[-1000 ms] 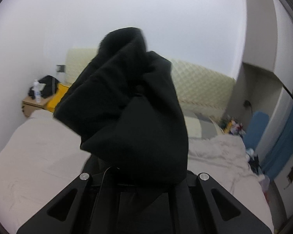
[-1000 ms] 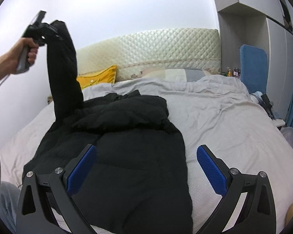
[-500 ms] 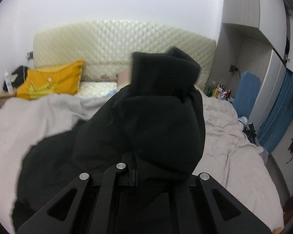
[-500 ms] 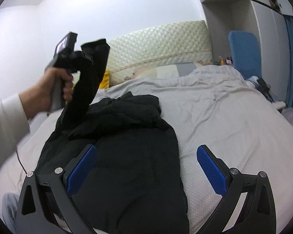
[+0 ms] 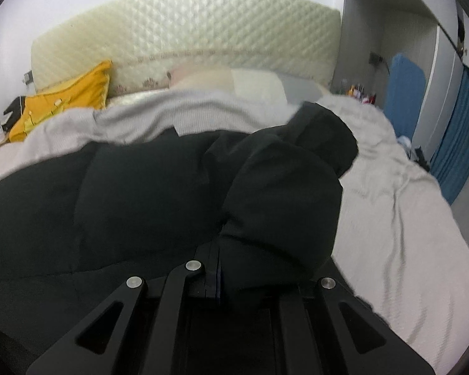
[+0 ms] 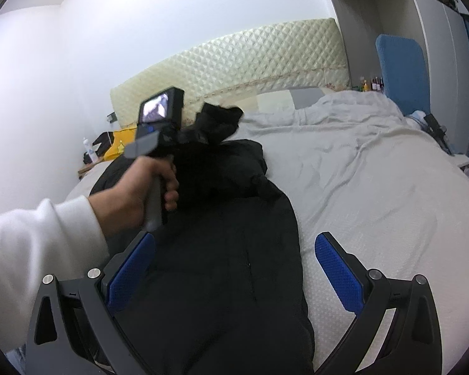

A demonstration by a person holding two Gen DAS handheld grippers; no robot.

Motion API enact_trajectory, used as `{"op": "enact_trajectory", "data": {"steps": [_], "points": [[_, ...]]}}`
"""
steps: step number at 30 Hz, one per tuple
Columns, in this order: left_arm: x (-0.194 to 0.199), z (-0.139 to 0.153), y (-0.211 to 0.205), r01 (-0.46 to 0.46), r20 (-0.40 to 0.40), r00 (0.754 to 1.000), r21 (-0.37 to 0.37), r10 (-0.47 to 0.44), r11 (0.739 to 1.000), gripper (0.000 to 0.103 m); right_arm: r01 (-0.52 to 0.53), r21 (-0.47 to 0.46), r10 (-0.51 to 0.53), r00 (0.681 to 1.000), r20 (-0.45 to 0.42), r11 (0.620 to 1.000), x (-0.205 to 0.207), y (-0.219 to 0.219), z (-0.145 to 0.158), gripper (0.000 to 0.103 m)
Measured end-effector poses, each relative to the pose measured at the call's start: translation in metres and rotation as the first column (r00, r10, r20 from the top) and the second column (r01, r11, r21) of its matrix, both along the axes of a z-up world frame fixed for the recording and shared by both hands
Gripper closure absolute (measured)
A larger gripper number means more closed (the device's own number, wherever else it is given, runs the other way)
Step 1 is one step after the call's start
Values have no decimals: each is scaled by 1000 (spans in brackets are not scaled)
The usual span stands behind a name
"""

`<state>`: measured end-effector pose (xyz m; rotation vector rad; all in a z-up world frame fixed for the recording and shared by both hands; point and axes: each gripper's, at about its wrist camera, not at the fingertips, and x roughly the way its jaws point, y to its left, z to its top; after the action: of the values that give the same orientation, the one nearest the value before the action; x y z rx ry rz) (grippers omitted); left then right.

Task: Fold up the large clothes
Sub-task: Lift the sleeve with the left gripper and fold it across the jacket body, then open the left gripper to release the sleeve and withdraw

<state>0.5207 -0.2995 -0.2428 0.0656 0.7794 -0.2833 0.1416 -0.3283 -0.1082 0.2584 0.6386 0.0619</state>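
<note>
Black padded coat (image 6: pixel 222 265) lies rumpled, sleeve (image 5: pixel 284 206) bunched.

2 wrist views over 1 shared black coat (image 5: pixel 140 193), facing headboard (image 6: pixel 234 62).

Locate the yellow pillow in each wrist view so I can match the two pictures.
Left wrist view: the yellow pillow lies at the left edge, against the cream quilted headboard.
Right wrist view: only a sliver of it shows left of centre, behind the left tool.
Shared landmark: the headboard behind the bed.
</note>
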Motion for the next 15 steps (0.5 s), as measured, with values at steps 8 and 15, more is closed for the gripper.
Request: {"op": "enact_trajectory", "data": {"steps": [8,15], "points": [[5,-19,-4,-6,-24,1000,34,7,999,96,8,11,-8,1000,-15,1000,4,-2,-5,0],[-4,-8,-2,-24,-37,999,43,25,999,93,1,-2,-1,1000,-23,1000,5,0,-8,0]]}}
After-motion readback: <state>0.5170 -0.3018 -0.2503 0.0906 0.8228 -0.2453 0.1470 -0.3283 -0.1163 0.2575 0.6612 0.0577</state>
